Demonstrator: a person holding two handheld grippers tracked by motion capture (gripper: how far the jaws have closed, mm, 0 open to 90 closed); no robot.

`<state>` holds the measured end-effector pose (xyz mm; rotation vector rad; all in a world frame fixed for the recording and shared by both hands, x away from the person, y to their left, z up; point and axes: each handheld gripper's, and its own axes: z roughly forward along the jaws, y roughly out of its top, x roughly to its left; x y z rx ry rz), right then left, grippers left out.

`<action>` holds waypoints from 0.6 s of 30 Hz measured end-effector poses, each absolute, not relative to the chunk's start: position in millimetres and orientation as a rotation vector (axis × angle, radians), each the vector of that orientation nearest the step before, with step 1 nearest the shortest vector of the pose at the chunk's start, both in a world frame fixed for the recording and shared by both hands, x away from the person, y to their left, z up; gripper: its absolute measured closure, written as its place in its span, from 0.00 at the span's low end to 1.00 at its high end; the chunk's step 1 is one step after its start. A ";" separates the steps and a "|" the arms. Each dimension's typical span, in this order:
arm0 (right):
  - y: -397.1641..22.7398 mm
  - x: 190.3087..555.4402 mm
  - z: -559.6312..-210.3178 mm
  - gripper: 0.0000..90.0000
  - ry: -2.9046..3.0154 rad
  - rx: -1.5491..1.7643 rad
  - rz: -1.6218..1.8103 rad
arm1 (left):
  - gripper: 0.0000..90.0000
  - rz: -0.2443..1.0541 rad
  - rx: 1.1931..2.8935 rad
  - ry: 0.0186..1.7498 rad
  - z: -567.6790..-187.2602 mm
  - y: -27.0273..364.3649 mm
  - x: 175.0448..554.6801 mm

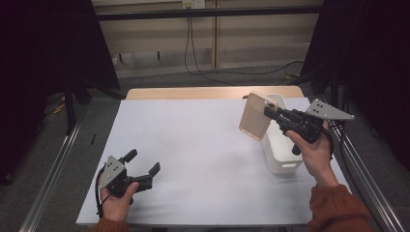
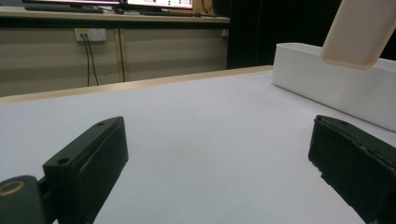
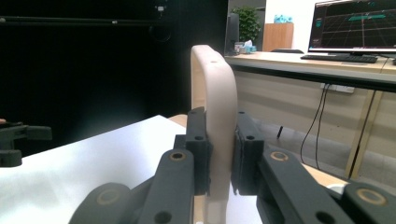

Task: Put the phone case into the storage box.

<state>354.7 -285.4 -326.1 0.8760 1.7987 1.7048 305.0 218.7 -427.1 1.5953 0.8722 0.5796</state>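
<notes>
From above, your right gripper (image 1: 271,115) pinches the flat beige wooden lid (image 1: 256,116) above the white rectangular plastic box (image 1: 280,152). Your left gripper (image 1: 142,163) rests on the white table cover (image 1: 203,145), its 2 jaws spread. In the left gripper view, the lid (image 2: 359,32) hangs over the box (image 2: 327,84). In the right gripper view, the 2 jaws press on the lid (image 3: 217,93).

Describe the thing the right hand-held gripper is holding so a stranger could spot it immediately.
Start at the white table cover, then go to the white rectangular bin by its right edge. Just above the bin, the right hand-held gripper clamps a flat beige lid with rounded corners, the one tan, airborne item there.
</notes>
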 end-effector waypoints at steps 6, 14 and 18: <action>-293.9 358.8 -315.5 0.89 1.786 0.865 1.686 | 0.05 0.587 1.599 0.872 -426.6 217.2 304.6; -305.1 365.9 -304.2 0.89 1.763 0.872 1.663 | 0.06 0.560 1.602 0.871 -424.9 215.2 304.7; -313.4 371.0 -299.7 0.89 1.744 0.884 1.654 | 0.05 0.570 1.606 0.856 -424.7 215.0 304.9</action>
